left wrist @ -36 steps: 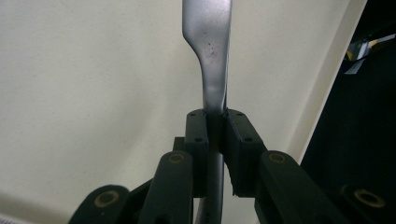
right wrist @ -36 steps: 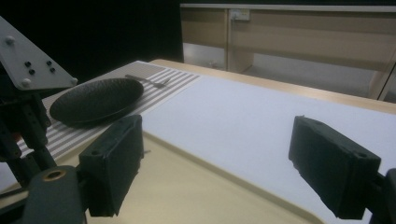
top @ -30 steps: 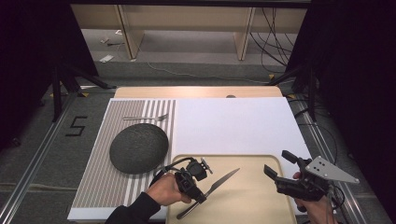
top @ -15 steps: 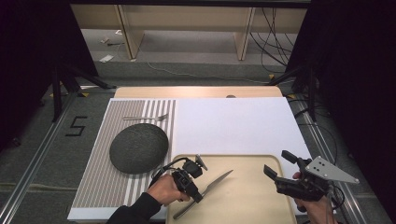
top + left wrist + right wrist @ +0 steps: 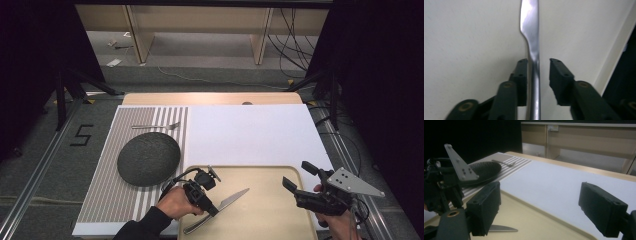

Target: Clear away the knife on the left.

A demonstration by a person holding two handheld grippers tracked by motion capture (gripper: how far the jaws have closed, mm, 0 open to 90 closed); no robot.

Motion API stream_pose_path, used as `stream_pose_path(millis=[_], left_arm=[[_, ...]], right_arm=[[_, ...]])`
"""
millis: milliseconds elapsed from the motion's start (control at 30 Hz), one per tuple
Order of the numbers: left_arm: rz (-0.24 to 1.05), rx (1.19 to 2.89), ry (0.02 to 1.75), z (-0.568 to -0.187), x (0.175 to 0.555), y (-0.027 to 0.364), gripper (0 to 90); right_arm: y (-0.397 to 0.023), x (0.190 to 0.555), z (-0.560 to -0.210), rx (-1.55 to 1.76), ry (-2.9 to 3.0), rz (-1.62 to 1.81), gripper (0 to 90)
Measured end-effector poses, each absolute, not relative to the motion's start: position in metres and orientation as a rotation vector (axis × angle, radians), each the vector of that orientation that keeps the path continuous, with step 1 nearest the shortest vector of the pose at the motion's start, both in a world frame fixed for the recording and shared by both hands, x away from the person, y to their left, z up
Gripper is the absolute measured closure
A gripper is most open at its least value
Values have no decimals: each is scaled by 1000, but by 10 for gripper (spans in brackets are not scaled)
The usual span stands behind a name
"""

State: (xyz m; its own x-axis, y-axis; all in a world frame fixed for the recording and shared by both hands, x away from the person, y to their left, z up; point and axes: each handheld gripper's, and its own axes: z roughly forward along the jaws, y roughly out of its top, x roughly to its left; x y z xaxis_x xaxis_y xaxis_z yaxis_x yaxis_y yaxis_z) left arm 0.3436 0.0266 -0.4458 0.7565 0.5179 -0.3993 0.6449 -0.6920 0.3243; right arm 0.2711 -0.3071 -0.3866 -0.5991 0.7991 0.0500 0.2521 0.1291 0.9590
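The knife [image 5: 220, 210] lies on the tray [image 5: 270, 175], near side. The left gripper [image 5: 537, 75] has just been opening; the handle runs straight between its jaws, untouched. The right gripper [image 5: 297, 181] waits wide open.

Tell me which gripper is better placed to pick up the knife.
Left. The left gripper already straddles the knife, its jaws having just been opening. The right gripper hangs open, apart from it.

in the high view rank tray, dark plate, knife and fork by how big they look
1. tray, largest
2. dark plate
3. knife and fork: similar length, and the fork lies farther from the camera, so no sure order.
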Motion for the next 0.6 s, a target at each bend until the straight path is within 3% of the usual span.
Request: stream_pose_path(millis=[133, 233, 300, 400, 500, 533, 600], left_arm=[[-289, 2406, 779, -433, 340, 24, 509], [-219, 2440, 713, -432, 336, 14, 393], [-218, 2479, 665, -434, 333, 6, 390], [-222, 2524, 625, -437, 331, -5, 454], [-244, 2541, 606, -441, 333, -14, 579], [-253, 2551, 598, -442, 334, -17, 678], [-253, 2574, 594, -446, 336, -24, 718]], right_arm=[[-307, 271, -387, 1011, 1929, 1484, 189], [-306, 271, -387, 1009, 1930, 1484, 189], [-307, 272, -387, 1001, 1931, 1484, 189], [-307, 271, -387, 1007, 1932, 1485, 189], [-306, 271, -386, 1006, 1933, 1486, 190], [-306, 271, -387, 1002, 1934, 1486, 191], [-306, 271, -387, 1002, 1935, 1484, 191]])
